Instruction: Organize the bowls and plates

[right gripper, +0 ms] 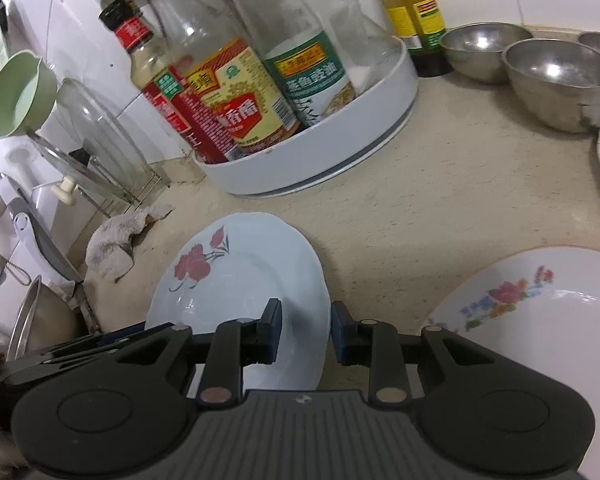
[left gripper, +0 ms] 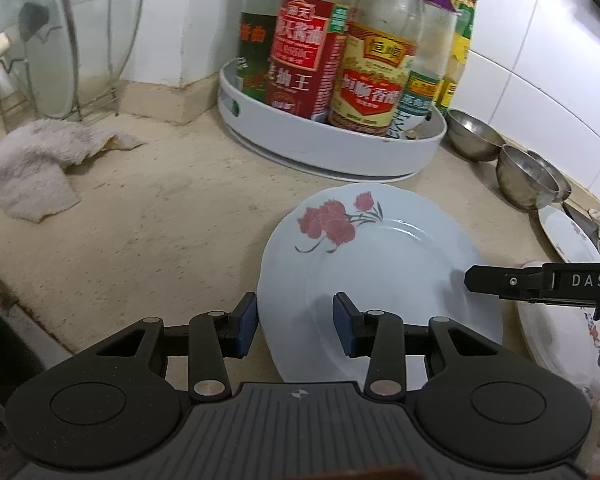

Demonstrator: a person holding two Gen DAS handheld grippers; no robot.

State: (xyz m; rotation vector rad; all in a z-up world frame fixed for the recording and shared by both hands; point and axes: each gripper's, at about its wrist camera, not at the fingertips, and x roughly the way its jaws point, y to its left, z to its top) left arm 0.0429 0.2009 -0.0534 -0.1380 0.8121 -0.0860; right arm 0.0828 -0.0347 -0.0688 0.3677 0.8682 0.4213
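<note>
The blue plate [left gripper: 380, 276] with red flowers is lying on the counter [left gripper: 160, 240], just in front of the white tray [left gripper: 332, 148] of bottles. The left gripper [left gripper: 296, 326] is straddling the plate's near-left rim with its jaws partly open, not pinching. The right gripper [right gripper: 306, 330] is straddling the plate's right rim, jaws narrow; I cannot tell if they are pinching. Another plate [right gripper: 540, 320] is sitting at the right, near steel bowls [right gripper: 556, 80].

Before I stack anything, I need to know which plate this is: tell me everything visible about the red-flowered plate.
The red-flowered plate is pale blue-white, glossy like ceramic or melamine, with a wavy rim and red flowers on green stems at its far edge. It looks empty and sits near the white bottle tray. Each tool has one finger over its rim; contact is unclear.
</note>
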